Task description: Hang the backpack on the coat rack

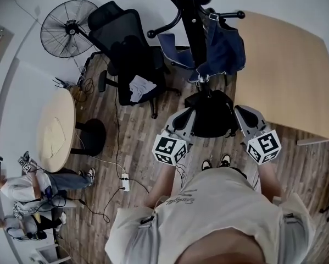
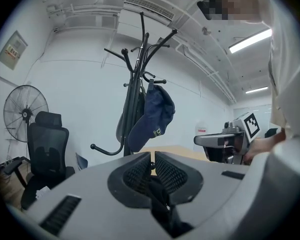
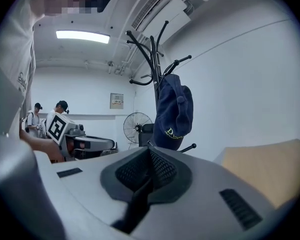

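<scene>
The black coat rack (image 1: pixel 189 15) stands straight ahead with a navy cap (image 1: pixel 224 48) hanging on one hook. The black backpack (image 1: pixel 211 114) hangs between my two grippers, in front of the rack's base. My left gripper (image 1: pixel 187 119) is shut on a black strap (image 2: pixel 162 204) of the backpack, and my right gripper (image 1: pixel 240 114) is shut on another strap (image 3: pixel 137 206). In the left gripper view the rack (image 2: pixel 134 99) and cap (image 2: pixel 155 114) rise beyond the jaws of the left gripper (image 2: pixel 153 164). The right gripper view shows the rack (image 3: pixel 157 69) and cap (image 3: pixel 174 111) above the right gripper (image 3: pixel 150 156).
A black office chair (image 1: pixel 134 59) and a floor fan (image 1: pixel 68 29) stand left of the rack. A wooden table (image 1: pixel 285 70) lies to the right, a round table (image 1: pixel 54 131) to the left. A power strip (image 1: pixel 124 181) with cables lies on the floor. People (image 1: pixel 21 186) sit at lower left.
</scene>
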`<state>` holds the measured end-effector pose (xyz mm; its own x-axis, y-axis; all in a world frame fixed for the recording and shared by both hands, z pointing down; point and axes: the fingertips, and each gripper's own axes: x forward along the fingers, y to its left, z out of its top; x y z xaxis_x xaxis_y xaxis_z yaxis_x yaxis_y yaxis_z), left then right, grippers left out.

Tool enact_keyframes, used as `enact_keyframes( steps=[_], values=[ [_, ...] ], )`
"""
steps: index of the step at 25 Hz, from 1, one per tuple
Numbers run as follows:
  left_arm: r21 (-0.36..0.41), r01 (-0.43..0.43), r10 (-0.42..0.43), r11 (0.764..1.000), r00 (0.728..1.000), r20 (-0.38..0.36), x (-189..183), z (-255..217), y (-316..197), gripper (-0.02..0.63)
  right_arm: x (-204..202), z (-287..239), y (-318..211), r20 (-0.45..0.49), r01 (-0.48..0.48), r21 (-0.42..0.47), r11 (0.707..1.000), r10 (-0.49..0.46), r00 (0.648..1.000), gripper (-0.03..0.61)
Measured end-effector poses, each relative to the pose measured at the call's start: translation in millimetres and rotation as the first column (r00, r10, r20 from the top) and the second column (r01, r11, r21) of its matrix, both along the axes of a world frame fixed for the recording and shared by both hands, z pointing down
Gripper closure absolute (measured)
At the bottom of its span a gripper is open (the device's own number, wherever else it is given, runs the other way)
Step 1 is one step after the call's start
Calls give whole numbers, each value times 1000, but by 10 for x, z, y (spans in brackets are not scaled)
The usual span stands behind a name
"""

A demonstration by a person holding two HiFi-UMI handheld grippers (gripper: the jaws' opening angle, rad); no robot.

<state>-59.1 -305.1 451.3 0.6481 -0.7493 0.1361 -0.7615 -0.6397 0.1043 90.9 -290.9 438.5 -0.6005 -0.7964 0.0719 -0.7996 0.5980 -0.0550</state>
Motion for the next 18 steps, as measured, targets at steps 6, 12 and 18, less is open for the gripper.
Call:
enact_keyframes(
  steps=[6, 12, 18],
  values=[
    [-15, 22, -22, 1000, 1000, -5, -76, 73, 14, 578, -63, 58, 34, 55, 36, -44, 998, -34, 998, 584],
    [-8, 64, -64, 998, 998, -10, -194, 77, -2, 578, -76, 145, 56, 72, 44, -76, 996, -39, 997, 584],
    [-19, 66, -67, 998, 997, -27, -214, 94, 27, 578, -76, 151, 121, 65, 35, -69, 997, -31, 997, 584]
  ],
)
